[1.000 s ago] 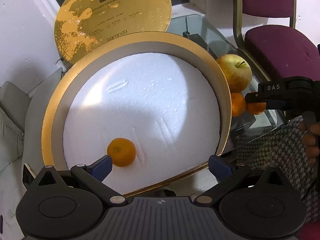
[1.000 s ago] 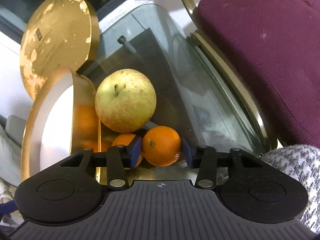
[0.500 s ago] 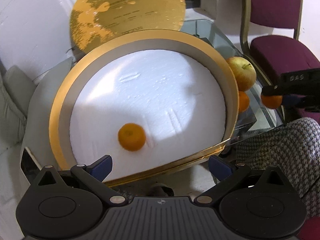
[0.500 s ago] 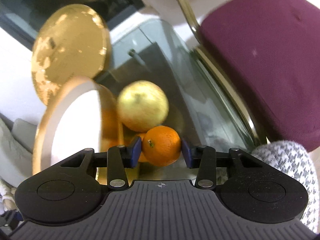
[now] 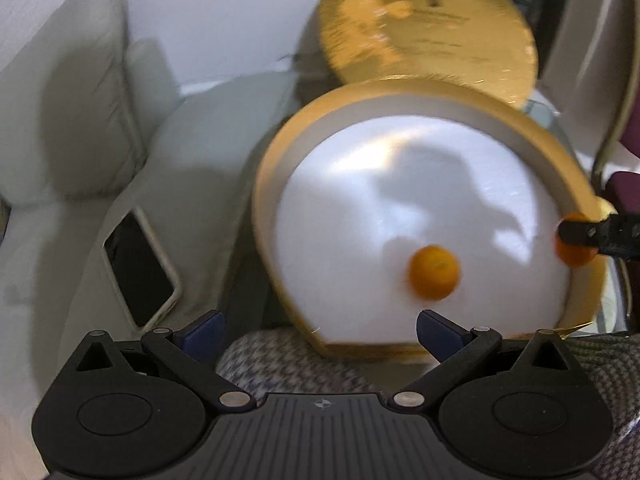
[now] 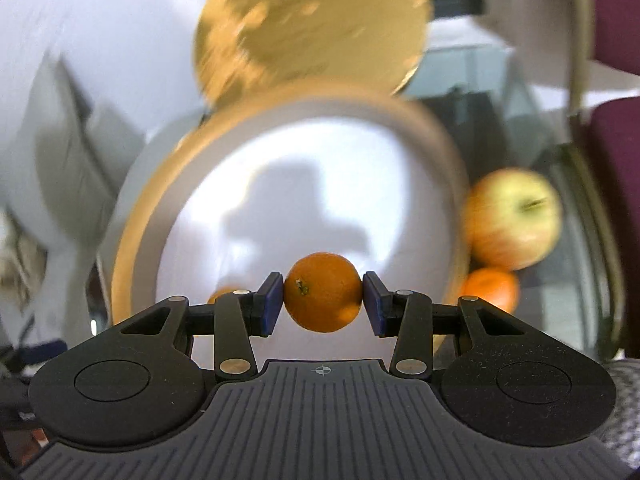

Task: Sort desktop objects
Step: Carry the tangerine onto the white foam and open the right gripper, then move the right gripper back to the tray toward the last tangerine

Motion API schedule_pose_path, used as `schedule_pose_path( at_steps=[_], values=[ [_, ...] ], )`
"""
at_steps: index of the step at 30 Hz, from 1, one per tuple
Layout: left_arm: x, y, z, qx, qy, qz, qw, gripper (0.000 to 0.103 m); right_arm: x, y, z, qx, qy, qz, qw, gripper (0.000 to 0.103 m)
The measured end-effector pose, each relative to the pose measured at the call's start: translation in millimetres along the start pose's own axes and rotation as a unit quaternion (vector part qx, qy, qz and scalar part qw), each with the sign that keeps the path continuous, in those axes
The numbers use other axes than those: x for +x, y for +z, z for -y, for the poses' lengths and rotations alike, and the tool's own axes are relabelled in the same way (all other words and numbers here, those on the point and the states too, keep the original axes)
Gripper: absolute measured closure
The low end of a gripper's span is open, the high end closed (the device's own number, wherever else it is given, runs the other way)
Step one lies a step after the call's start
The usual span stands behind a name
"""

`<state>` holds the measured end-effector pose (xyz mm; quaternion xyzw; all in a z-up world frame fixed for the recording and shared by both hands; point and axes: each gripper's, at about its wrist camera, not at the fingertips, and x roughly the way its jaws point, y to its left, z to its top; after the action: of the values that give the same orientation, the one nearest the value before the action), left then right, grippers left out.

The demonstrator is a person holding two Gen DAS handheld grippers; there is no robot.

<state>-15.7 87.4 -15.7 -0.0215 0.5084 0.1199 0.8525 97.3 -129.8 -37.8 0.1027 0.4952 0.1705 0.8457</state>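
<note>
My right tongs (image 6: pixel 323 303) are pinching an orange (image 6: pixel 323 298) between both blue pads, touching it on either side; I am holding it in the air over the near edge of the round gold box (image 6: pixel 132 216), in front of its white foam floor (image 6: pixel 304 200). My left tongs (image 5: pixel 320 330) are standing spread wide with nothing between the pads; they are hanging over a checked cloth (image 5: pixel 288 360) just short of the box. A second orange (image 5: pixel 435 272) is lying on the foam inside the box; in the right view only a sliver of it is showing behind my left pad. An apple (image 6: pixel 514 220) and a third orange (image 6: pixel 490 288) are sitting just outside the box, to its right, touching each other; the gold lid (image 6: pixel 312 20) is leaning upright behind the box; a phone (image 5: pixel 138 268) is lying on the pale cushion (image 5: pixel 60 100) to the left. Both views are blurred.
</note>
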Motion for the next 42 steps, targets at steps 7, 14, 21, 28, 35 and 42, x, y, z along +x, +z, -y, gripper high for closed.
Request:
schedule_pose_path(
  at_steps=[7,14,21,28,35,42],
  values=[
    [8,-14,-14,-0.021,-0.012,-0.020,0.9995,0.001,54,-20,-43,-0.071,-0.009,-0.085,0.994,0.058],
    [11,-17,-12,-0.020,-0.021,-0.026,0.9992,0.001,69,-27,-52,-0.088,-0.021,-0.107,0.990,0.050],
    [2,-20,-7,-0.011,-0.021,-0.017,0.9996,0.001,44,-22,-45,-0.081,-0.022,-0.081,0.993,0.046],
    [-10,-26,5,0.008,-0.021,-0.009,0.9997,0.001,-7,-30,-22,-0.040,-0.002,-0.035,0.999,0.039],
    [-20,-29,23,0.043,-0.022,-0.001,0.9988,0.001,-54,-56,12,0.018,0.014,-0.011,1.000,0.032],
    [-30,-33,49,0.090,-0.014,0.007,0.9958,0.001,-67,-78,41,0.040,-0.010,-0.014,0.999,0.026]
  ],
)
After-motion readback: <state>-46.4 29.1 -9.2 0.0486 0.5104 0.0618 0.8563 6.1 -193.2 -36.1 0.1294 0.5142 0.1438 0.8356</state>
